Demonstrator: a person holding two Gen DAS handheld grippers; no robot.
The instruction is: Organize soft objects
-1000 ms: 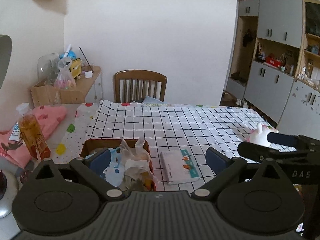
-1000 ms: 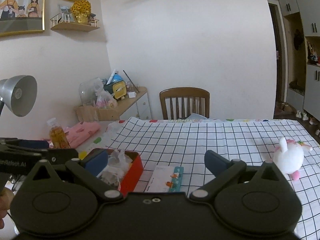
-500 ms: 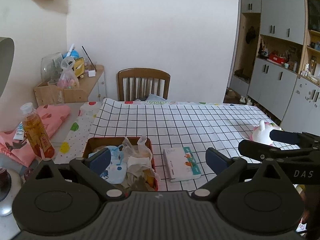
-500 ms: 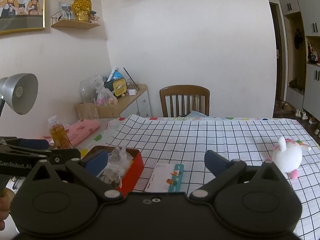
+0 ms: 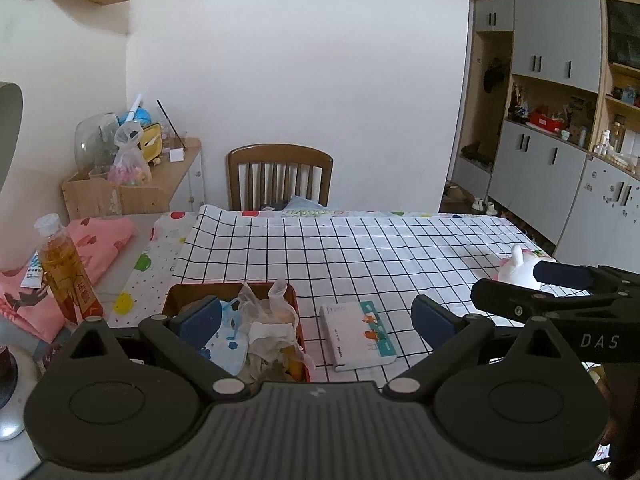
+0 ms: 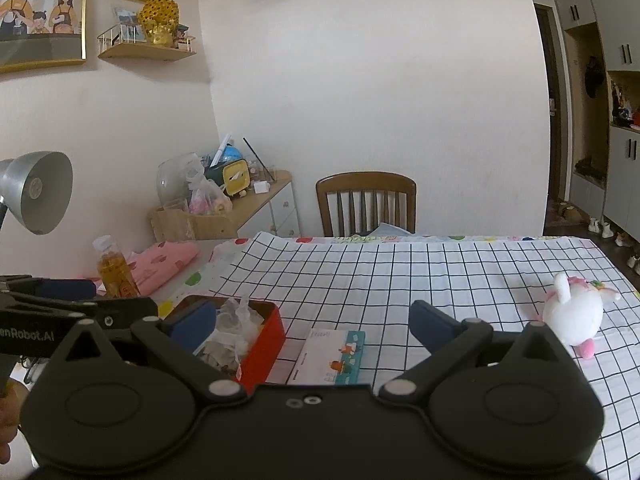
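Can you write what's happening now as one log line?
left gripper: open, empty | right gripper: open, empty | plush toy: on table, untouched

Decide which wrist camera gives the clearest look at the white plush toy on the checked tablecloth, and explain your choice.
The right wrist view: the white plush toy lies whole and unobstructed on the tablecloth. In the left wrist view the toy is smaller, near the frame's edge, and partly hidden behind the right gripper.
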